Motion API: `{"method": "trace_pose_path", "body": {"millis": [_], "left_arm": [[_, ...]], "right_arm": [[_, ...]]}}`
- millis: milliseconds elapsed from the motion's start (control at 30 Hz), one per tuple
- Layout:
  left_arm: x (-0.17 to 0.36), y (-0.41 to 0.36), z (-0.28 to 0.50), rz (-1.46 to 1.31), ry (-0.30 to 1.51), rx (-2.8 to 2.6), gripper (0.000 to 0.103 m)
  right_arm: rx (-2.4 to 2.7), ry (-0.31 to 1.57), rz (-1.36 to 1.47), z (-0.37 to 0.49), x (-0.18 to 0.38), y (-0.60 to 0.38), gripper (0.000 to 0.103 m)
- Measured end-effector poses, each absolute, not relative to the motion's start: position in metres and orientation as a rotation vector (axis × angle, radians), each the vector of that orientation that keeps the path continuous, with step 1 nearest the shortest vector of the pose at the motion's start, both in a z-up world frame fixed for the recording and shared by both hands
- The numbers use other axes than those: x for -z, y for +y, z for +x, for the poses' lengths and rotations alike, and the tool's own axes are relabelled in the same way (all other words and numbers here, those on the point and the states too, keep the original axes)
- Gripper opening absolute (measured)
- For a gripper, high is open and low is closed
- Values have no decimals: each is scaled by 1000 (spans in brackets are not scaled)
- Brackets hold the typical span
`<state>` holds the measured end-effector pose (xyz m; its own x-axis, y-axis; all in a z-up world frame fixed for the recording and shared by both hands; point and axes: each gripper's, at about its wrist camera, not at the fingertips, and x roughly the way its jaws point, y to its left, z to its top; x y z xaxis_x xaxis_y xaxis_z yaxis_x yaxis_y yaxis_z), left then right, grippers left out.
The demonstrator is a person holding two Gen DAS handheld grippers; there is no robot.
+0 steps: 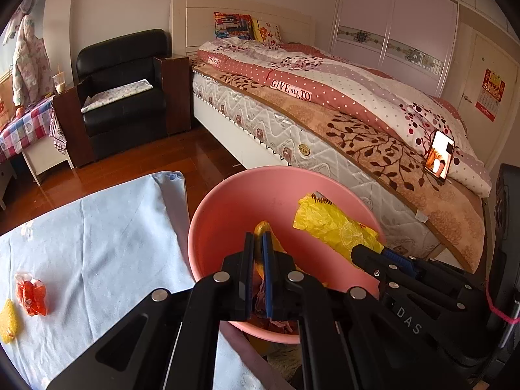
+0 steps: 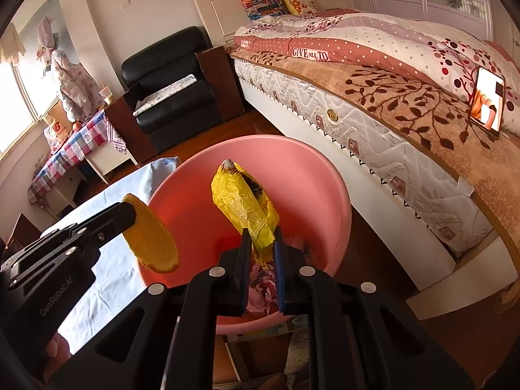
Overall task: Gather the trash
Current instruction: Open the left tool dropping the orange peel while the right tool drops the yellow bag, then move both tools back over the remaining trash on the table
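1. Left gripper (image 1: 258, 240): black two-finger tool, blue pads, jaws pinched nearly together on a flat orange-yellow oval peel-like scrap (image 2: 151, 237). The scrap hangs over the near-left rim of the basin, long axis running down and toward the camera in the right wrist view, upper end at the fingertips.
2. Right gripper (image 2: 262, 239): same make, jaws nipped on the lower end of a crumpled yellow plastic wrapper (image 2: 242, 204). The wrapper stands over the basin's middle, long axis tilted up and away, twisted tip pointing toward the far rim.
3. Round pink plastic basin (image 1: 208, 221): already holds crumpled pinkish paper scraps at the bottom.
4. Pale blue cloth-covered table (image 1: 97, 227): a red-orange crumpled wrapper (image 1: 32, 294) and a yellow scrap (image 1: 8, 321) lie uncollected, well apart from the basin.
5. Bed with patterned quilt (image 1: 325, 91): beyond the basin.
6. Risk, judged: the orange scrap sits close to the rim, so releasing here could drop it onto the cloth; the light wrapper may cling to a pad or drift outside on release.
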<state>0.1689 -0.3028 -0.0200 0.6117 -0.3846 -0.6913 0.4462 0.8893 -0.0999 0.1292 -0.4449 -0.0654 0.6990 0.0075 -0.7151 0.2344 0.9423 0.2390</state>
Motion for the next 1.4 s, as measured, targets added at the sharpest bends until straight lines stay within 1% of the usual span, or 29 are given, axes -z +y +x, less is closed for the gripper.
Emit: {"method": "trace_pose_path", "body": {"millis": [67, 100, 133, 167, 200, 233, 267, 367, 700, 867, 1200, 1300, 1400], "left_arm": [[24, -305, 171, 89, 783, 477, 5], [25, -305, 172, 89, 786, 474, 7], [26, -305, 173, 85, 787, 475, 14], [26, -305, 173, 84, 784, 478, 20], [26, -306, 173, 87, 779, 473, 34], [26, -305, 172, 89, 769, 468, 40], [25, -305, 172, 90, 761, 469, 41], [25, -305, 174, 86, 765, 465, 42], [24, -300, 173, 75, 772, 447, 42], [20, -297, 168, 76, 763, 444, 42], [1, -276, 153, 44, 742, 429, 43], [-4, -268, 147, 36, 731, 427, 48], [-10, -261, 139, 40, 716, 422, 49]], "right_arm": [[134, 797, 319, 133, 68, -445, 13], [134, 799, 319, 134, 69, -446, 13], [128, 802, 322, 135, 71, -446, 15], [124, 805, 323, 137, 72, -446, 20], [122, 807, 324, 138, 73, -446, 23], [119, 808, 325, 139, 74, -446, 28], [120, 807, 326, 140, 75, -447, 31], [118, 806, 326, 140, 75, -446, 34], [113, 797, 341, 140, 75, -450, 36], [94, 785, 351, 137, 72, -448, 41], [63, 741, 329, 119, 52, -429, 42], [59, 726, 323, 112, 45, -422, 42], [53, 703, 325, 103, 38, -414, 42]]}}
